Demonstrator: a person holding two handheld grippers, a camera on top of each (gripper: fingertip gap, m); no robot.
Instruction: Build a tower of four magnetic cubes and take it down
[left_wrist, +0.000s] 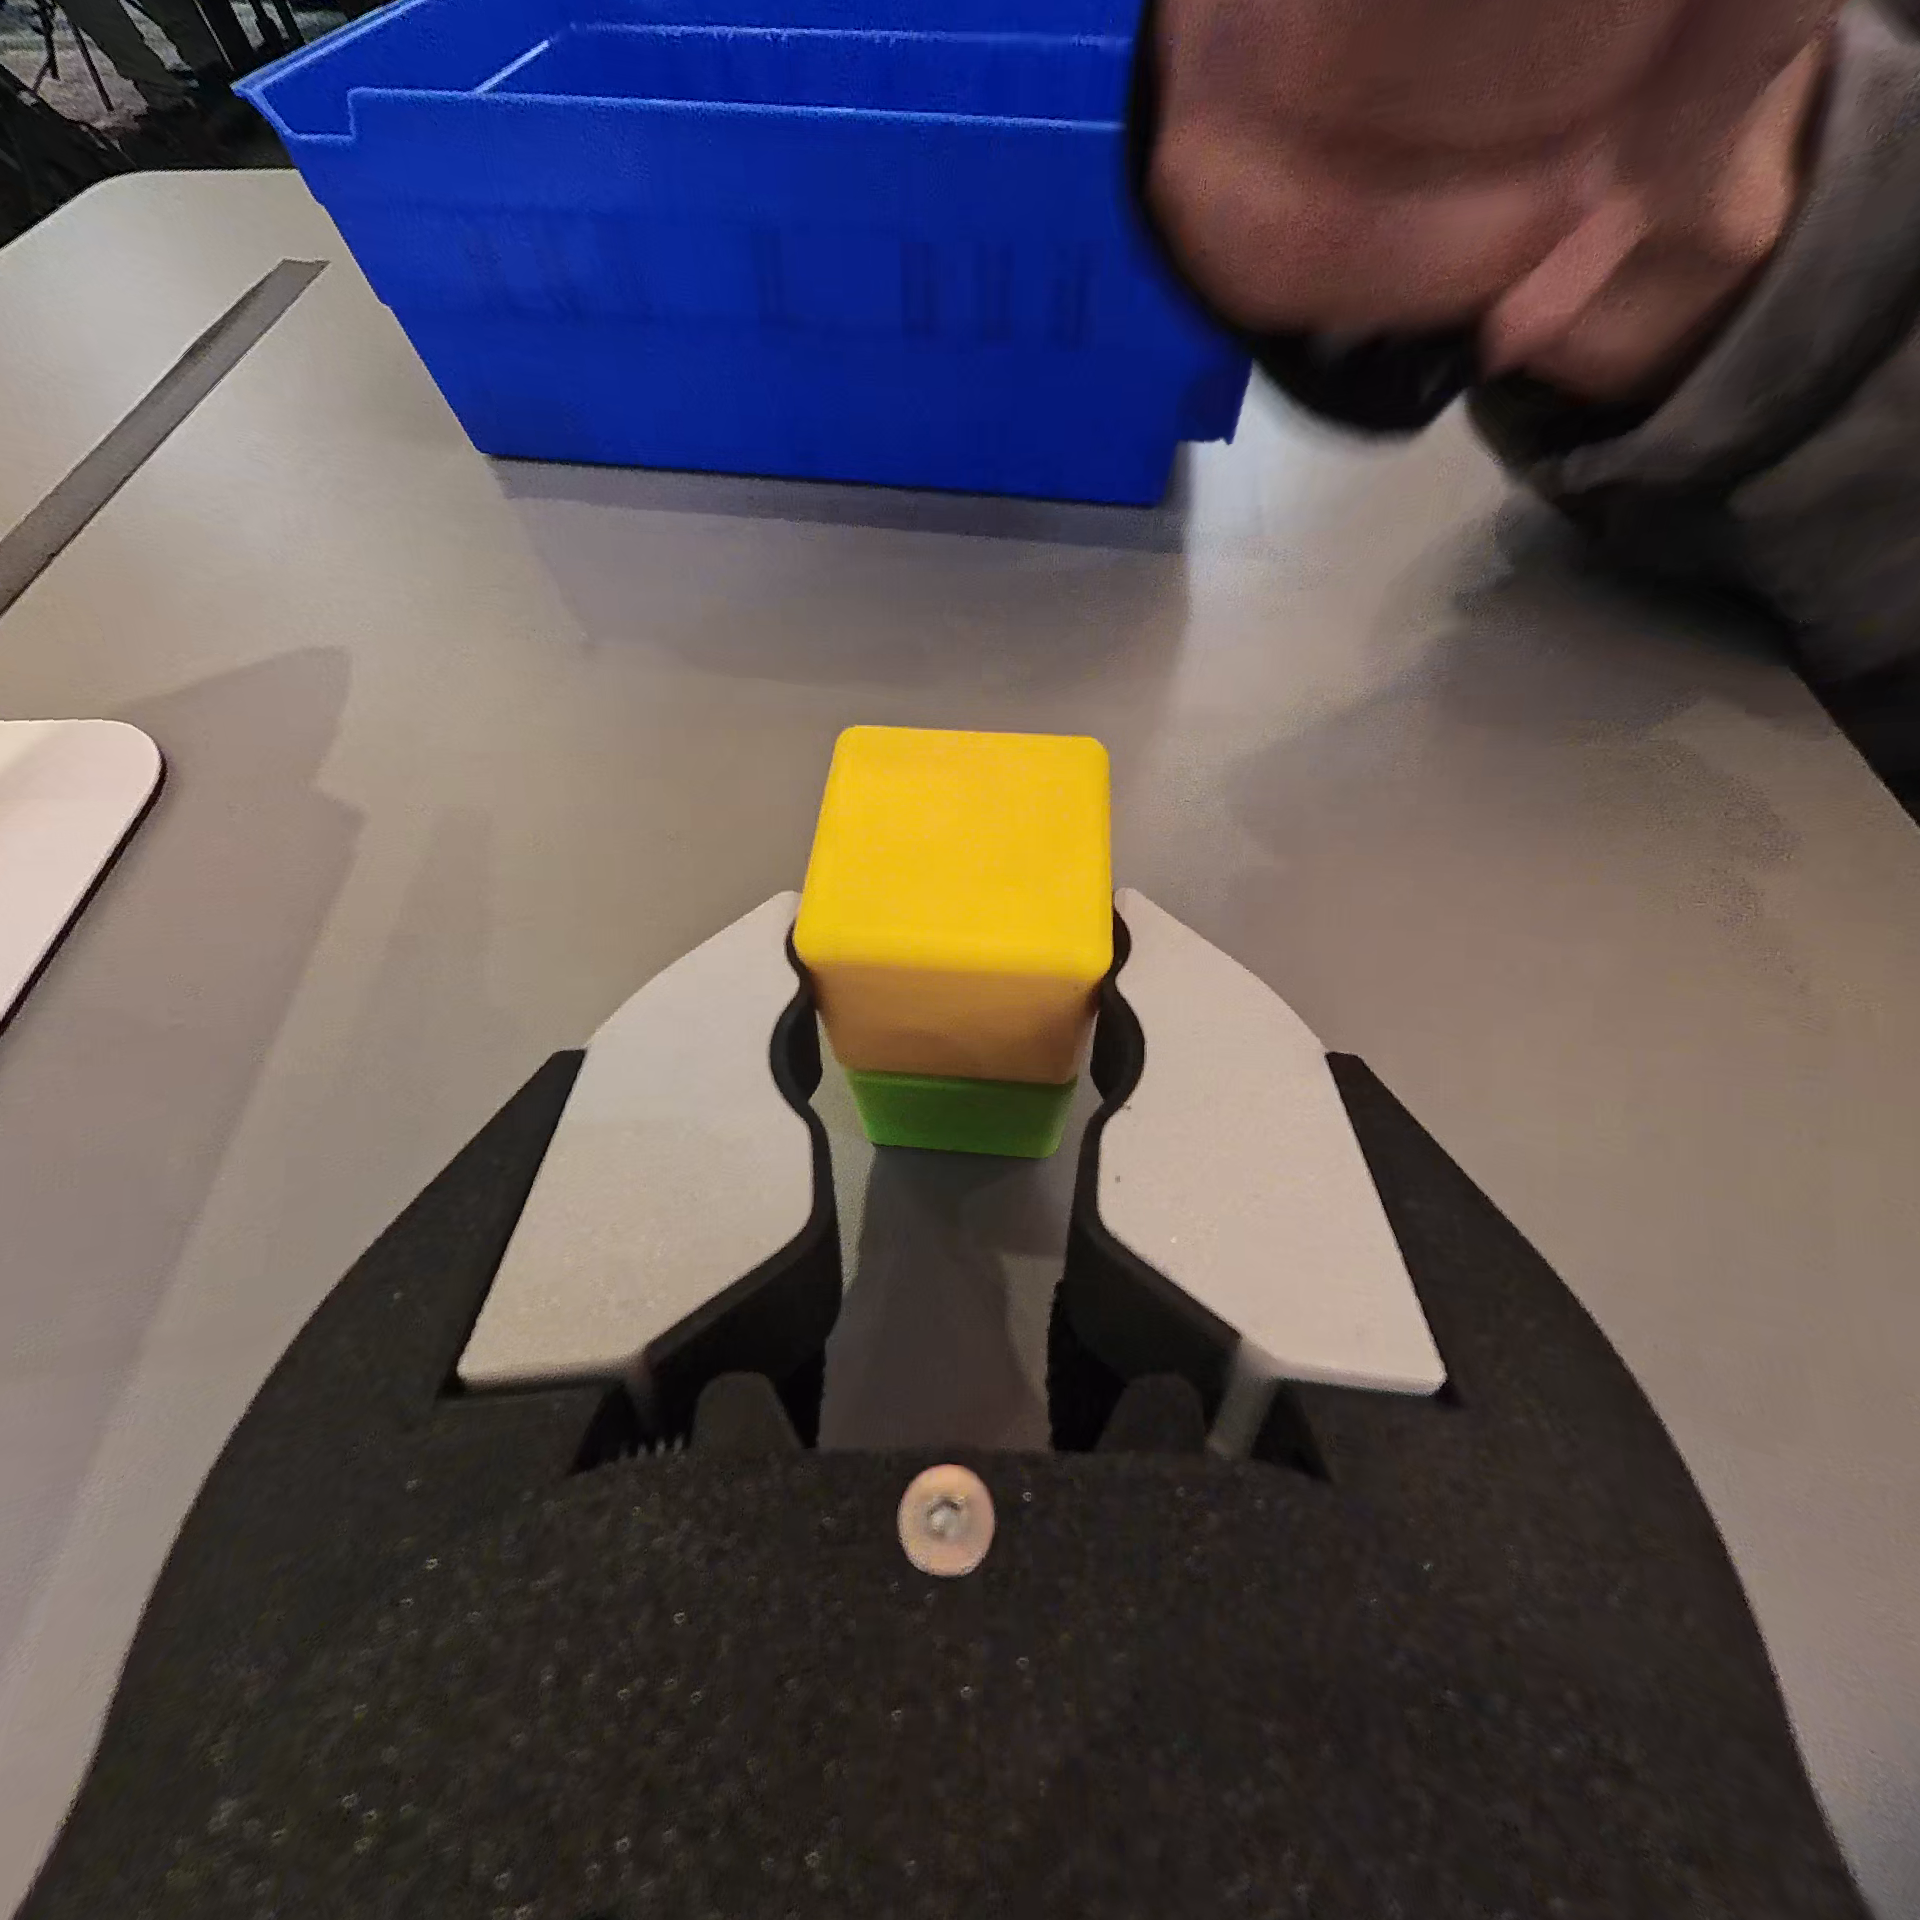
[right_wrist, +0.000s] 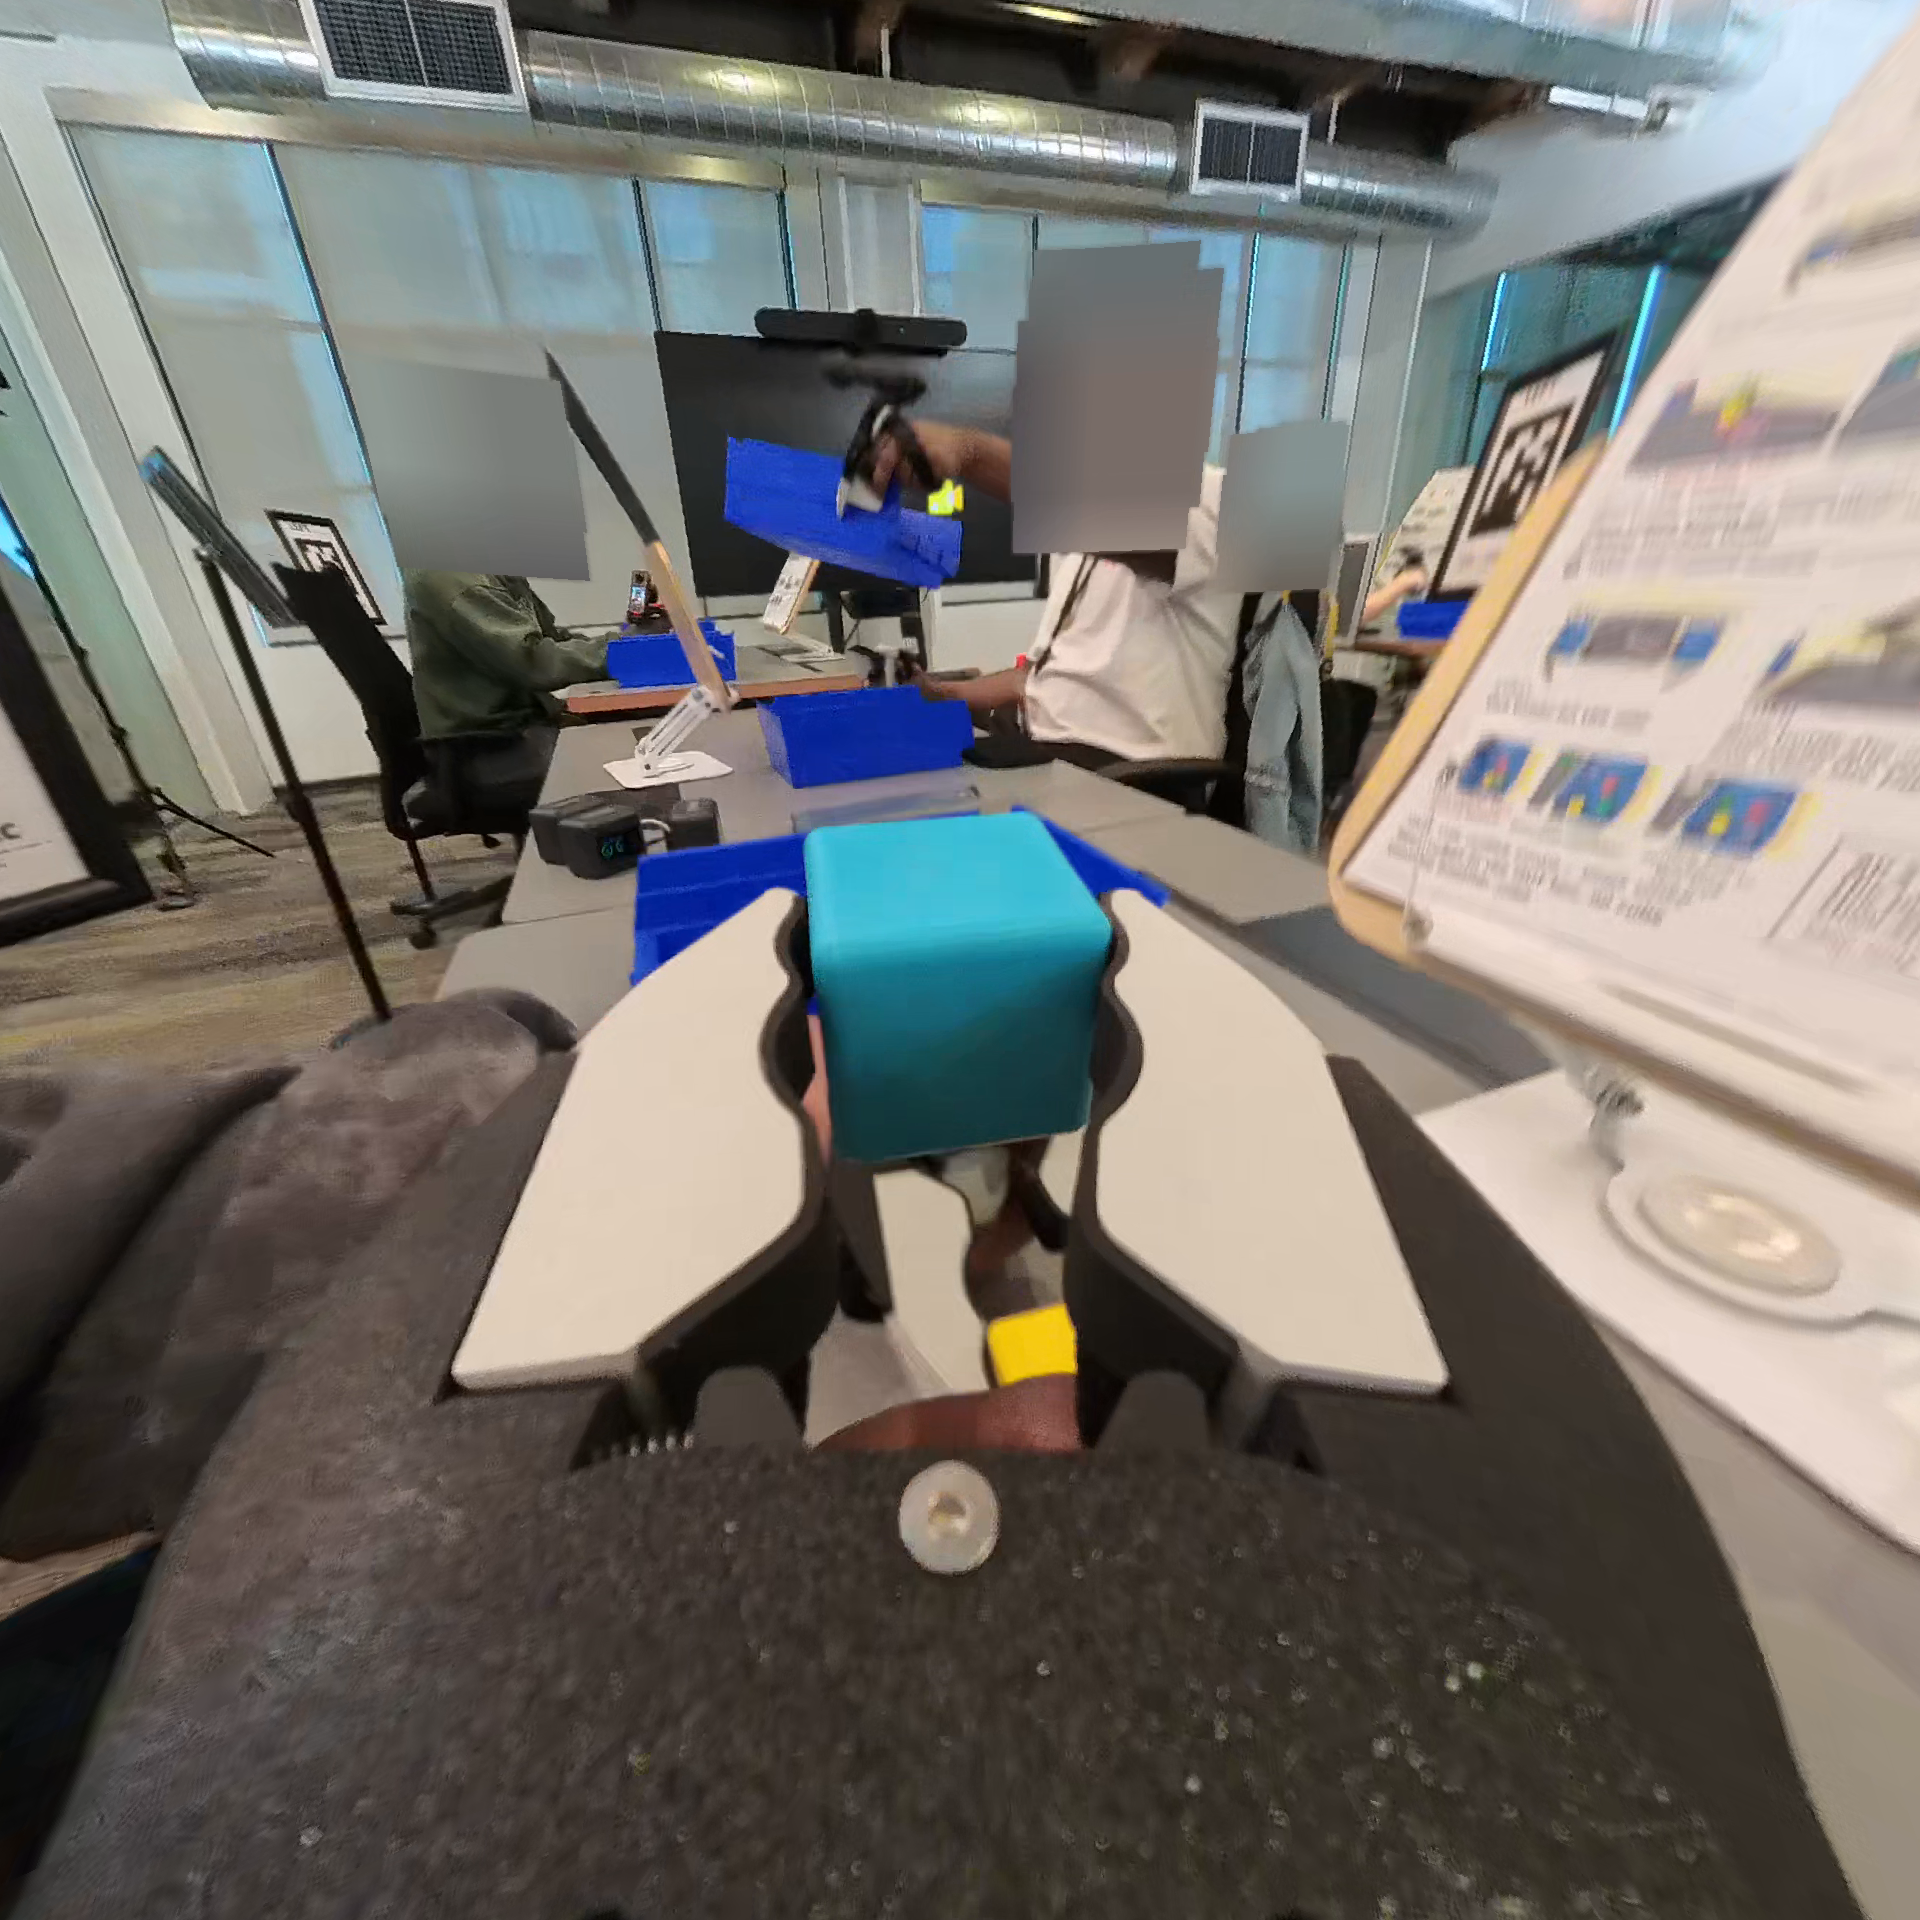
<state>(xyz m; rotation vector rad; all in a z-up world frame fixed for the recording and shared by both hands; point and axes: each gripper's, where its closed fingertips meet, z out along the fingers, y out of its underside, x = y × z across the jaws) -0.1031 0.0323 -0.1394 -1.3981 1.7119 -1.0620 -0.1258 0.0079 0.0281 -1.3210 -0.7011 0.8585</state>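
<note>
The left gripper (left_wrist: 954, 956) is closed on a yellow cube (left_wrist: 954, 862), its two grey fingers (left_wrist: 686, 1132) pressing the cube's left and right sides near the tips. Directly under the yellow cube sits a green cube (left_wrist: 956, 1112), the two stacked face to face and in line; the green cube rests on the grey table (left_wrist: 520, 644). Ahead of this gripper, well beyond the stack, stands a blue bin (left_wrist: 790, 270) on the table. To its upper right a blurred hand (left_wrist: 1455, 187) with a grey sleeve (left_wrist: 1745, 416) reaches across the bin's right end. Off to the left, at the picture's edge, lies the rounded corner of a white board (left_wrist: 62, 821).

The right gripper (right_wrist: 956, 987) is clamped on a teal cube (right_wrist: 956, 977), held off the table between its fingertips. Below that cube, seen through the gap between the fingers, a small patch of the yellow cube (right_wrist: 1031, 1340) shows, with part of the other gripper just above it. Just behind the teal cube the blue bin (right_wrist: 717, 883) shows again. To the right of this gripper stands a tilted clipboard with printed sheets (right_wrist: 1683, 665) on a white stand (right_wrist: 1704, 1236). To its left lies grey fabric (right_wrist: 208, 1143). Farther ahead, other tables carry more blue bins (right_wrist: 862, 732), and seated people (right_wrist: 488, 655) work there.
</note>
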